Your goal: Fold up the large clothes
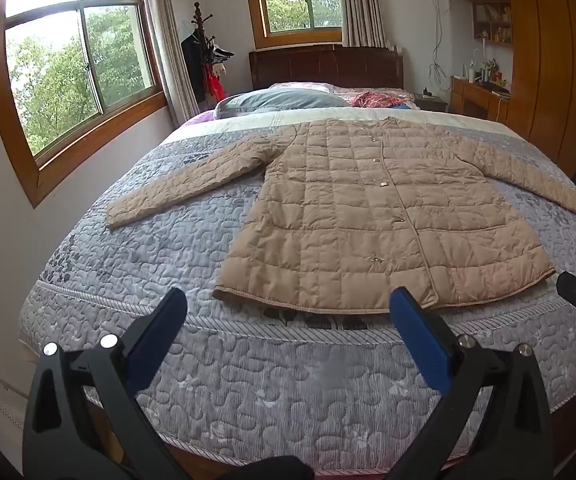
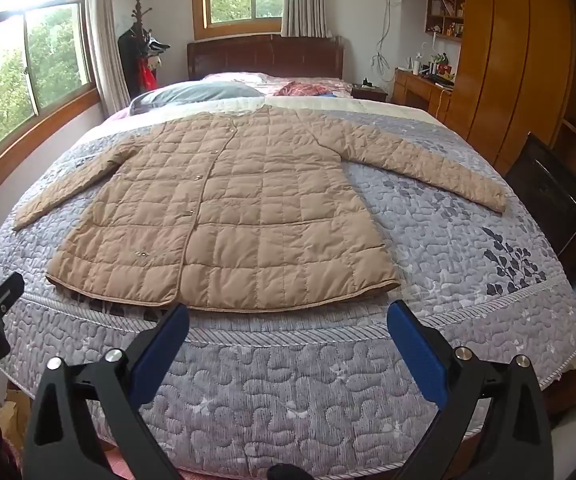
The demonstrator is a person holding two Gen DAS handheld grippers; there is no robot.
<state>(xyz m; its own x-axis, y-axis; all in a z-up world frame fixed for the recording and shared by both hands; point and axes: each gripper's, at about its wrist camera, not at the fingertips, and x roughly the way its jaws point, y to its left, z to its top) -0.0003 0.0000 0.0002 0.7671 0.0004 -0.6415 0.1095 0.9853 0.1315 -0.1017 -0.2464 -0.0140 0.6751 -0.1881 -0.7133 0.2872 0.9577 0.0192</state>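
Observation:
A tan quilted coat [image 1: 368,208] lies flat and front-up on the bed, buttoned, hem towards me, both sleeves spread out to the sides. It also shows in the right wrist view [image 2: 227,216]. My left gripper [image 1: 288,308] is open and empty, held above the foot of the bed just short of the hem. My right gripper [image 2: 288,318] is open and empty too, just short of the hem's right part. Each gripper shows at the edge of the other's view.
The bed has a grey-lilac quilted cover [image 1: 247,360]. Pillows [image 1: 279,100] and a dark headboard [image 1: 328,66] lie at the far end. A wall with windows runs along the left. Wooden wardrobes [image 2: 500,60] and a desk stand on the right.

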